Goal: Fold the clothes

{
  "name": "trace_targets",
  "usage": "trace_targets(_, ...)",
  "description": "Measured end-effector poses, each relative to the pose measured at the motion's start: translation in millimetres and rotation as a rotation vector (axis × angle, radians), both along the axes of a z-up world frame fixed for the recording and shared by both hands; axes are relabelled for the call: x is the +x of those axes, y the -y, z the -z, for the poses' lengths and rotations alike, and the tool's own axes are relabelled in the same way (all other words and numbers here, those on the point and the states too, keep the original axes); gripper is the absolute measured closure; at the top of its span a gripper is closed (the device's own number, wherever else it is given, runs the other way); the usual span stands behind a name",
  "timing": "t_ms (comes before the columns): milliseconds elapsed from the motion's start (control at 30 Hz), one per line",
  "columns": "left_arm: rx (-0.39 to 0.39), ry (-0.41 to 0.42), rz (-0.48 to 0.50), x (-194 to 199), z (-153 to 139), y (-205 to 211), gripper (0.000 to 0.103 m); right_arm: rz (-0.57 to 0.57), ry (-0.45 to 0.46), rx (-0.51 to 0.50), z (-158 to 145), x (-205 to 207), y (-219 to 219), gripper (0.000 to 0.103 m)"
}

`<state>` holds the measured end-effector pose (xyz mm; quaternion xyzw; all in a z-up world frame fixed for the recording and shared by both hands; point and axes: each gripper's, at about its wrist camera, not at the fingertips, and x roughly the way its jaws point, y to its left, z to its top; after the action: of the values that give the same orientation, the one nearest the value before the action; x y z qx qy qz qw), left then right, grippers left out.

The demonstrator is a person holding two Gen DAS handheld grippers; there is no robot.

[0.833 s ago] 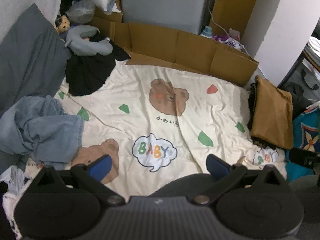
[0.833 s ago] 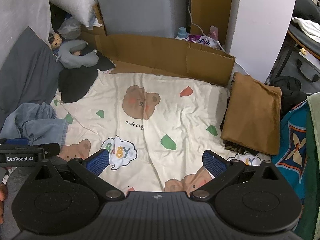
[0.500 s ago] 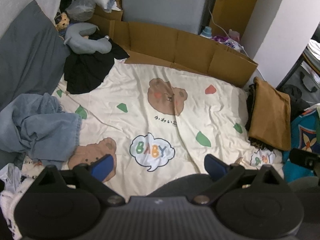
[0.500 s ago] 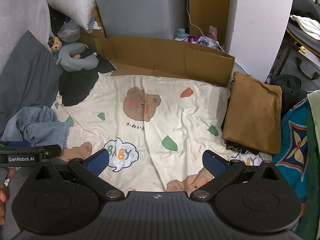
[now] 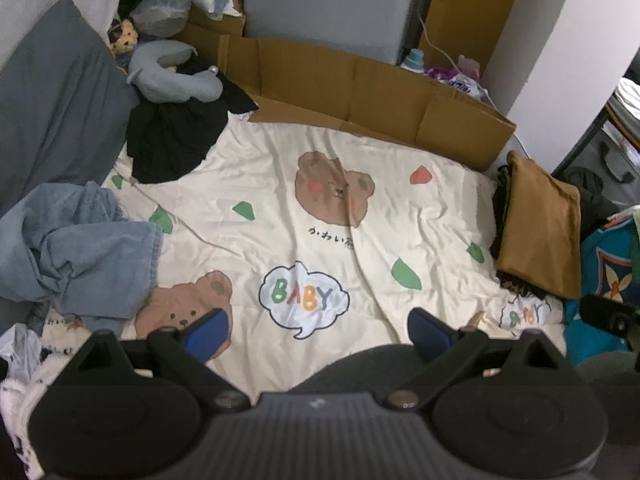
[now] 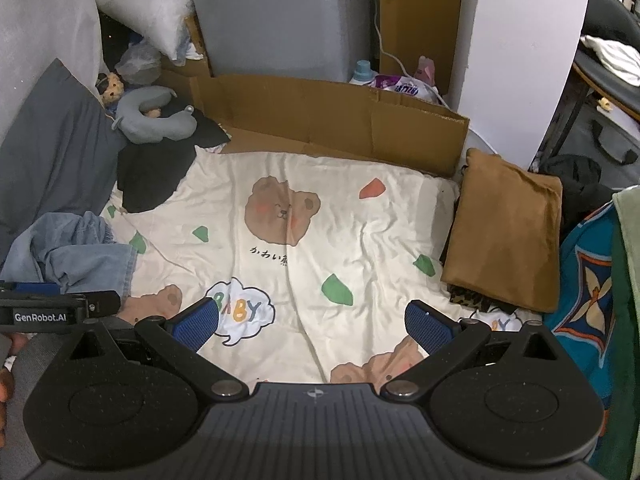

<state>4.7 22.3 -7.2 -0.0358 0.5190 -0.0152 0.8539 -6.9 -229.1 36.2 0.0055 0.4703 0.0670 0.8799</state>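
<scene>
A cream sheet (image 5: 320,208) (image 6: 320,216) printed with bears and "BABY" bubbles covers the bed. Crumpled blue jeans (image 5: 76,248) (image 6: 72,256) lie at its left edge, a black garment (image 5: 172,140) (image 6: 148,180) at the far left corner. A folded brown garment (image 5: 540,224) (image 6: 504,232) rests on darker clothes at the right edge. My left gripper (image 5: 318,330) hangs open above the sheet's near part, nothing between its blue pads. My right gripper (image 6: 312,324) is open too, over the near sheet, empty. The left gripper's body (image 6: 56,308) shows at the left of the right wrist view.
A cardboard wall (image 5: 360,92) (image 6: 328,116) bounds the far side. A grey pillow (image 5: 52,112), a grey neck pillow (image 5: 172,76) (image 6: 156,120) and a small plush toy (image 6: 109,87) sit at the left. A teal patterned cloth (image 6: 588,292) lies at the right, bottles (image 6: 362,70) behind the cardboard.
Both grippers have drifted slightly, so the bed sits a little lower and leftward in view. Both stay open. No garment has moved.
</scene>
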Motion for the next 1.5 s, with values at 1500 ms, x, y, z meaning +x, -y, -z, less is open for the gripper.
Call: trace_targets(1500, 0.003, 0.019, -0.005, 9, -20, -1, 0.004, 0.040, 0.002, 0.006, 2, -1, 10, 0.001)
